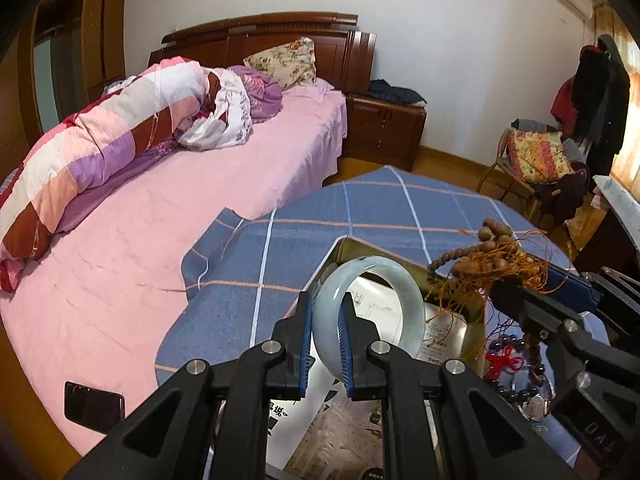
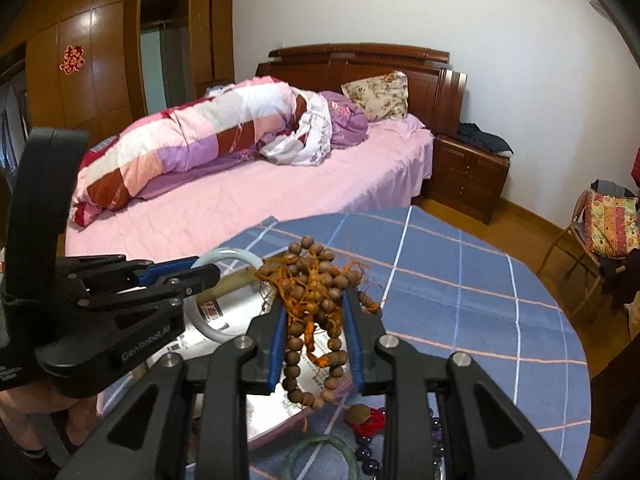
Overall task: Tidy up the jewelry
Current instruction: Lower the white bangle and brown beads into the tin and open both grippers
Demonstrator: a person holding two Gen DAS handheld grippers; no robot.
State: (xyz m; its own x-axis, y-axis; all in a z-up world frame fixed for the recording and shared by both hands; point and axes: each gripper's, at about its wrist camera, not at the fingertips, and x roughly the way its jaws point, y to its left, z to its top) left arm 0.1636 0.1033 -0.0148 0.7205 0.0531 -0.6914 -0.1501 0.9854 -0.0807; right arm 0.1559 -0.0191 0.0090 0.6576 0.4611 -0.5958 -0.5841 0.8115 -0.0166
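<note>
My left gripper (image 1: pixel 326 312) is shut on a pale jade bangle (image 1: pixel 412 300) and holds it above an open metal tin (image 1: pixel 478 320) lined with printed paper. The bangle also shows in the right wrist view (image 2: pixel 228 254). My right gripper (image 2: pixel 314 312) is shut on a bundle of brown wooden beads with orange cord (image 2: pixel 316 284), held over the tin's right part. The beads also show in the left wrist view (image 1: pixel 488 254), with the right gripper (image 1: pixel 520 288) behind them.
The tin sits on a round table with a blue checked cloth (image 2: pixel 460 280). A green bangle (image 2: pixel 320 456), a red knot (image 2: pixel 370 420), dark beads (image 2: pixel 370 460) and a watch (image 1: pixel 534 406) lie near the front. A pink bed (image 1: pixel 160 208) with a phone (image 1: pixel 94 402) lies to the left.
</note>
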